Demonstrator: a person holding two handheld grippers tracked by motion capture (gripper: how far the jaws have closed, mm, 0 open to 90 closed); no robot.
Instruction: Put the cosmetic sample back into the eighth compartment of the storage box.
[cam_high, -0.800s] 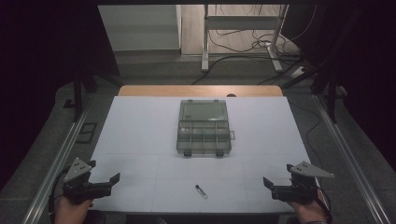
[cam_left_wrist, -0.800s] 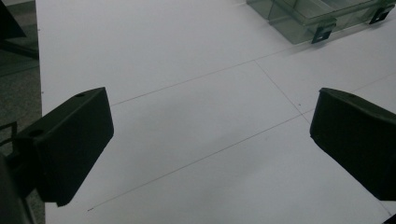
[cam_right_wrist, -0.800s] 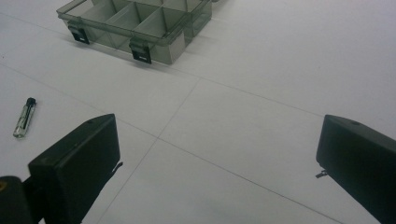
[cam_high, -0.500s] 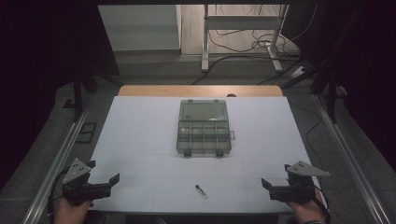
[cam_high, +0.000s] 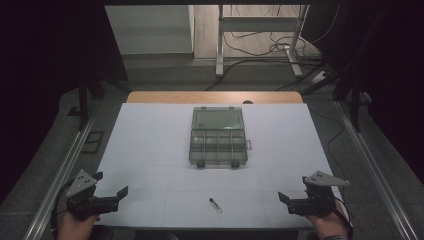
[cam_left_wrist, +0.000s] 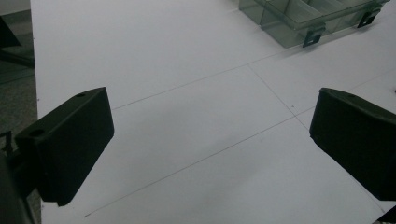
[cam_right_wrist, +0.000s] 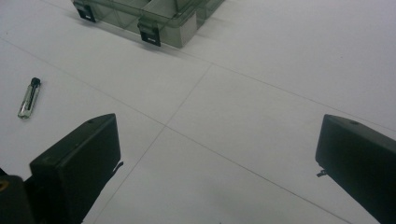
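A clear grey compartment box (cam_high: 218, 136) with its lid closed sits in the middle of the white table (cam_high: 145, 150). A small glass vial with a black cap (cam_high: 215, 204) lies near the front edge, between the two hands. My left gripper (cam_high: 111, 184) hovers open at the near left corner with nothing between its jaws. My right gripper (cam_high: 294, 189) is open and empty at the near right corner. The left gripper view has its open gripper (cam_left_wrist: 210, 126) facing the box (cam_left_wrist: 308, 14). The right gripper view shows its gripper (cam_right_wrist: 217, 154), the vial (cam_right_wrist: 29, 98) at left and the box (cam_right_wrist: 154, 14) ahead.
Thin pencil lines divide the white table surface. A wooden strip (cam_high: 215, 97) runs along the far edge. Metal rails (cam_high: 65, 170) flank both sides of the table. Cables and a desk frame (cam_high: 260, 35) lie on the floor beyond.
Both grippers have drifted slightly toward the near edge. The box and the vial have not moved.
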